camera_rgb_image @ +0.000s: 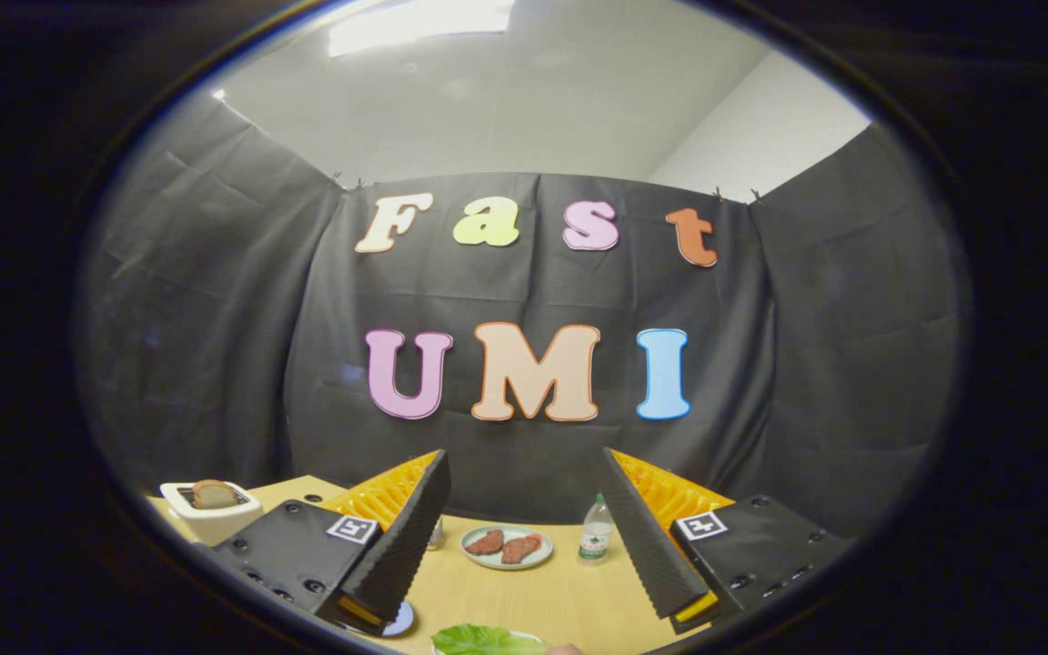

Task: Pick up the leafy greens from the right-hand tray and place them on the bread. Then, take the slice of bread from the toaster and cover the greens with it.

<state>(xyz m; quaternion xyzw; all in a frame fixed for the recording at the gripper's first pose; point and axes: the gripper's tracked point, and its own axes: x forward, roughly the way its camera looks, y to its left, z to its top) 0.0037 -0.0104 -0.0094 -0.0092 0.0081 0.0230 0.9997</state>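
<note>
Gripper (524, 537) jaws stand wide apart, empty, above a wooden table (533, 600). Greens (486, 640) lie just below and between the fingers; lowering straight down and closing gently on the leaf should lift it cleanly. Beyond the fingers, a plate (507, 548) holds two pieces of meat, a bottle (595, 529) beside it. Far left, a toaster (211, 509) holds a bread slice (215, 494).

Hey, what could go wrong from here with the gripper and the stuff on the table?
The gripper is open and aimed high, with the greens low between its fingers, so a grab may miss. The bottle stands close to one finger and could get knocked. The bread sits upright in the toaster, so lifting may tip it.
</note>
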